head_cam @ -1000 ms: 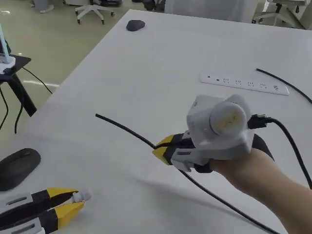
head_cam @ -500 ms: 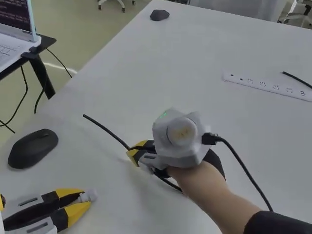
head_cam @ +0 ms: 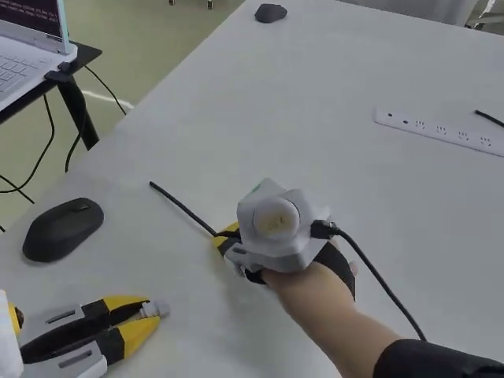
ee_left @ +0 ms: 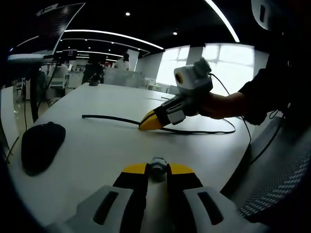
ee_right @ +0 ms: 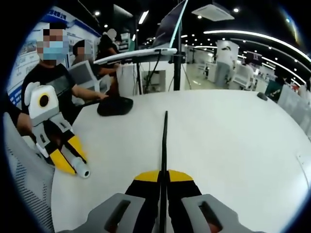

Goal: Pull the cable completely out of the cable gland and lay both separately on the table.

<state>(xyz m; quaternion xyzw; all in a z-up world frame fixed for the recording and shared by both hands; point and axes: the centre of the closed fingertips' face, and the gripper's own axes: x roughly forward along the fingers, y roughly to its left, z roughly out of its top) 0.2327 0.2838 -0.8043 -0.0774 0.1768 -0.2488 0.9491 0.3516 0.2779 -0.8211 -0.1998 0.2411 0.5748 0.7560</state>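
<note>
A thin black cable [head_cam: 181,208] lies across the white table [head_cam: 260,102]; its free end points far left. My right gripper [head_cam: 222,239] is shut on it low over the table, and the cable [ee_right: 164,138] runs forward between the closed yellow jaws [ee_right: 164,174]. At the near left, my left gripper [head_cam: 150,316] is shut on the small grey cable gland [head_cam: 158,308], which sticks out from the jaw tips [ee_left: 157,164]. The gland is apart from the cable. The left gripper view shows the right gripper [ee_left: 149,121] pinching the cable [ee_left: 107,118].
A black mouse [head_cam: 63,228] sits at the table's left edge near the cable's end; a second mouse [head_cam: 270,12] is at the far edge. A white power strip [head_cam: 437,130] lies far right. A laptop [head_cam: 27,43] stands on a side stand left.
The head camera has swung. My right gripper has carried the cable leftward, toward the mouse, and lower to the table. The left gripper has stayed put with the gland.
</note>
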